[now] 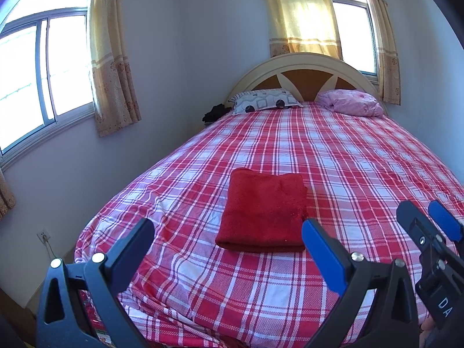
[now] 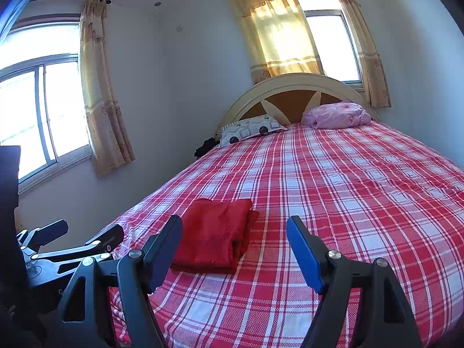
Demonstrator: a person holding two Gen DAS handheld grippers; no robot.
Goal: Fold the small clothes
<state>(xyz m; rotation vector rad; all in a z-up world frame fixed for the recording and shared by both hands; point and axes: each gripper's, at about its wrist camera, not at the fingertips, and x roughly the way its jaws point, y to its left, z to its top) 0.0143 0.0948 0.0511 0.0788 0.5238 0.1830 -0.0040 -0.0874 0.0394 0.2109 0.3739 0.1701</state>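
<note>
Folded red garment (image 1: 262, 213) lying on red plaid bedsheet (image 1: 333, 156) near bed's foot, left gripper (image 1: 227, 233) spread and empty, right gripper (image 2: 235, 232) likewise spread, garment's type indistinguishable, dark item (image 1: 213, 113) beside patterned pillow (image 1: 265, 101) unidentifiable, headboard (image 1: 304, 66) partly hidden.

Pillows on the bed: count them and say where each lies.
2. The patterned pillow lies at the headboard's left; the pink pillow lies at its right. None seems hidden.
</note>
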